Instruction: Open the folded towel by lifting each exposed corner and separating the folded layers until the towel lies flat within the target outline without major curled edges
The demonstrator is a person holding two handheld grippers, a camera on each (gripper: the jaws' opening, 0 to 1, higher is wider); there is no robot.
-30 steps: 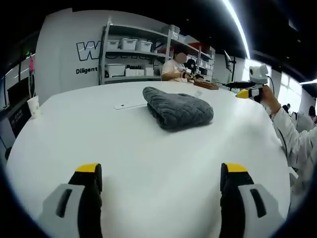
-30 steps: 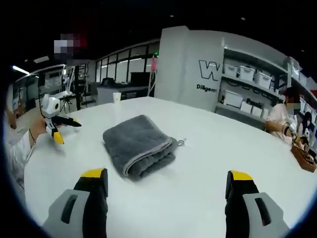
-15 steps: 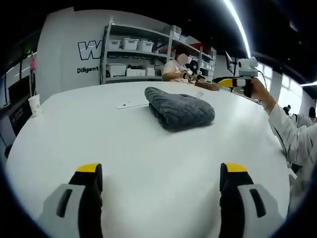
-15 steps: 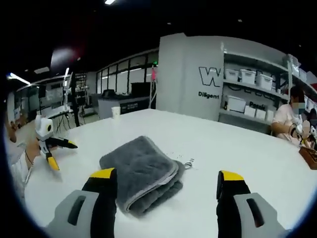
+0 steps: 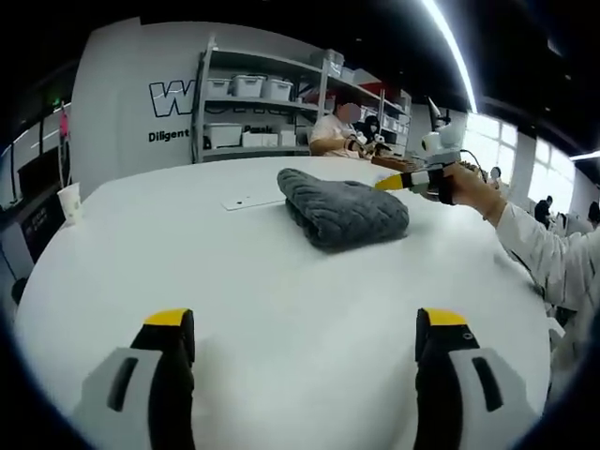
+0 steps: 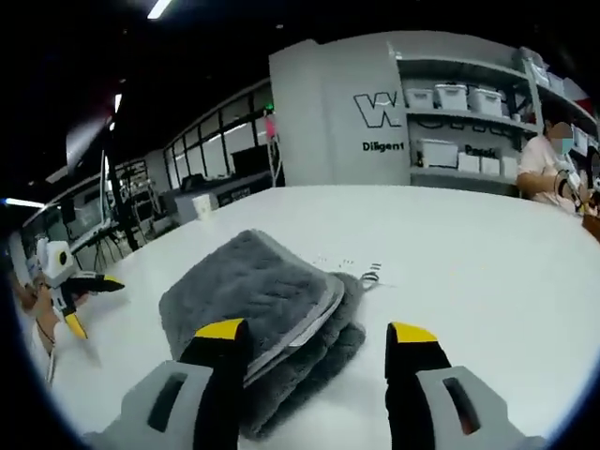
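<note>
Your right gripper [image 6: 314, 337] hovers with jaws spread, the folded grey towel [image 6: 258, 314] just ahead of its left jaw on the white surface [image 6: 487, 272]. Your left gripper [image 5: 305, 323], jaws released, sits well short of the towel.

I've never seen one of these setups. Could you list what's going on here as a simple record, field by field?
surface: white table
item: grey towel, folded in layers
right gripper: open, jaws at the towel's near edge
left gripper: open, over bare table, apart from the towel
paper cup: at the table's far edge
background: shelves with bins, seated person
</note>
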